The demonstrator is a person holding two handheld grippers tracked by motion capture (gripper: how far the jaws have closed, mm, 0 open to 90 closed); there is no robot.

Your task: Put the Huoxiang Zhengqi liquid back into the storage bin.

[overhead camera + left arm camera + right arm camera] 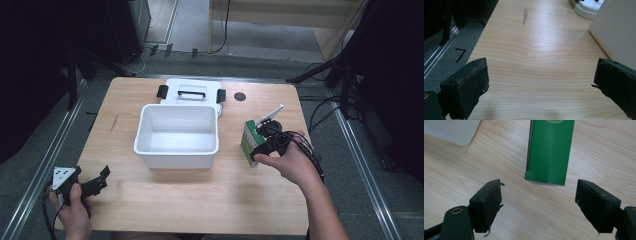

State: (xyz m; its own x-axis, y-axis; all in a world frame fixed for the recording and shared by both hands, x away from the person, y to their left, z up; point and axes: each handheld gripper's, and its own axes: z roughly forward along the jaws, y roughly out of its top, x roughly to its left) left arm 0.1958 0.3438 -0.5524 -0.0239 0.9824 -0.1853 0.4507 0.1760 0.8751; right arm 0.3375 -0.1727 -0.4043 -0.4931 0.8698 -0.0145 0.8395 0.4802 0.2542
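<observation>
A green carton (pixel 248 142) stands upright on the wooden table (pixel 200 195), to the right of an open white bin (pixel 176 150). My right gripper (pixel 262 141) hovers right beside the carton, held from the right. In the right gripper view the carton (pixel 550 150) lies just beyond the jaws, which stand wide apart, and the right gripper (pixel 539 195) has nothing pressed between its pads. My left gripper (pixel 104 180) rests near the table's front left corner. In its own view the left gripper (pixel 541 72) is open over bare wood.
The bin's white lid (pixel 192 92) with black latches lies flat behind it. A small dark disc (pixel 240 96) sits at the back of the table. The bin's wall (pixel 616 32) shows to the right of the left gripper. Dark stands and cables (pixel 345 75) crowd the floor at right.
</observation>
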